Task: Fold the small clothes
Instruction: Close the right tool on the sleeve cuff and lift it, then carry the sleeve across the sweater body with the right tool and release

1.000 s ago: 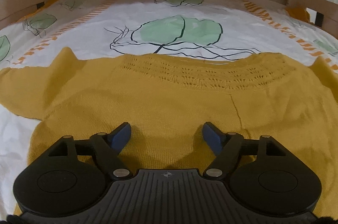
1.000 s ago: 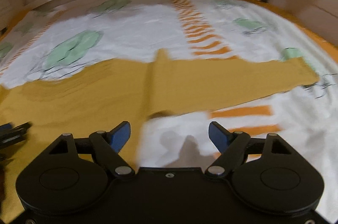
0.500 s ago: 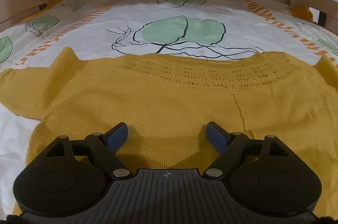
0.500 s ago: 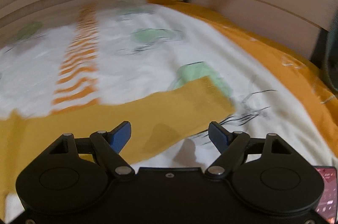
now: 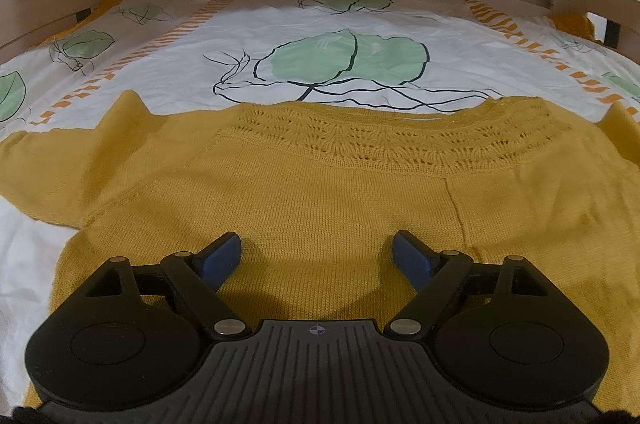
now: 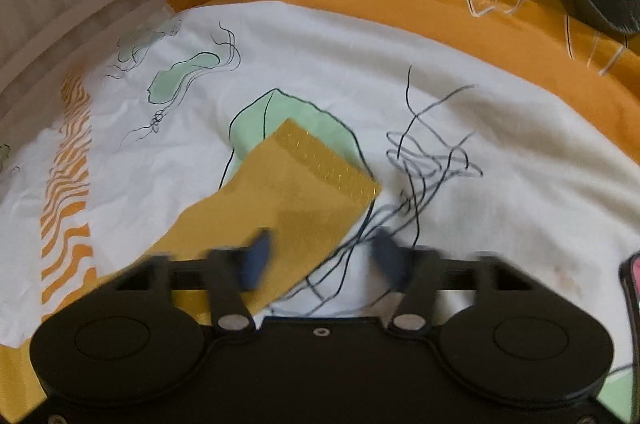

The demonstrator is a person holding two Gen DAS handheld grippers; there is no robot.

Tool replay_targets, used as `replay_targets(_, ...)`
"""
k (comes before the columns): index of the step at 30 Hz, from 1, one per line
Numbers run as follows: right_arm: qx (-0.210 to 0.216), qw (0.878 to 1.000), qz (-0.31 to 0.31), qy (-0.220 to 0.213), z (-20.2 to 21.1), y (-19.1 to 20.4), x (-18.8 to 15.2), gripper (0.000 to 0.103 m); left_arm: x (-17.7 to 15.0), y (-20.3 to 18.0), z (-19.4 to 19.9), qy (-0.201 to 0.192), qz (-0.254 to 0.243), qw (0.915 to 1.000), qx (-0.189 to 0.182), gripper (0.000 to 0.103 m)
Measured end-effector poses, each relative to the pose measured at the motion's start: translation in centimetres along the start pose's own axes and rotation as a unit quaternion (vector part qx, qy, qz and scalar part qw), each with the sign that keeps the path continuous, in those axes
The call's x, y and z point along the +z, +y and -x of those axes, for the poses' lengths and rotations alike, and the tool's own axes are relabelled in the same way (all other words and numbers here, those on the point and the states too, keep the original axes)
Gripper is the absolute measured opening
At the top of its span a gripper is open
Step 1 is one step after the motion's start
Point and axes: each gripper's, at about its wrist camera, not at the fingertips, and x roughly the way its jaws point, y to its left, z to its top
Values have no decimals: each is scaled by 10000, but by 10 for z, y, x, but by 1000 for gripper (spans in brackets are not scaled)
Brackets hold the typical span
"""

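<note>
The right gripper (image 6: 320,260) has swung out from the yellow sweater's (image 5: 320,224) body, spread flat on the bed sheet (image 5: 200,64), to its sleeve cuff (image 6: 320,160), jaws closing around the sleeve edge but not yet pinching, while the left gripper (image 5: 318,256) hovers wide open over the hem, so a sleeve fold looks imminent.

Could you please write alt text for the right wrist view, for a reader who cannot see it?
The right gripper, blurred, is closing around the edge of a mustard sweater sleeve lying flat on a white bedspread printed with green leaves. The sleeve's ribbed cuff points away from the camera.
</note>
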Motion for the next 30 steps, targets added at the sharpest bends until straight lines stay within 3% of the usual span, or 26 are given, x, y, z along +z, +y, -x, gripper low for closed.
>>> replay_targets(1, -17, 10000, -19, -3, -1, -1, 3, 22, 0, 0, 0, 0, 0, 10000, 0, 85)
replay_targets(3, 187, 9996, -220, -57, 7, -9, 8, 10, 0, 1, -1, 8, -7, 10000, 0, 85)
replay_targets(8, 451, 9978, 26, -493, 51, 1, 26, 9, 0, 2, -1, 11, 4, 10000, -3, 85)
replay_targets(14, 1116, 9861, 656, -1046, 129, 54, 54, 9, 1, 2, -1, 26, 16, 10000, -12, 85)
replay_targets(18, 1706, 9685, 1298, -1265, 182, 113, 54, 9, 2, 3, 0, 65, 47, 10000, -47, 84)
replay_targets(23, 2616, 9377, 1901, -1269, 239, 196, 23, 9, 5, 6, 0, 143, 125, 9997, -148, 85)
replay_targets(26, 3147, 9172, 2182, -1098, 265, 248, -11, 9, 11, 10, 0, 305, 73, 9991, -291, 84)
replay_targets(30, 3662, 8908, 2562, -818, 287, 303, -71, 9, 21, 33, 11, 674, 72, 9938, -878, 79)
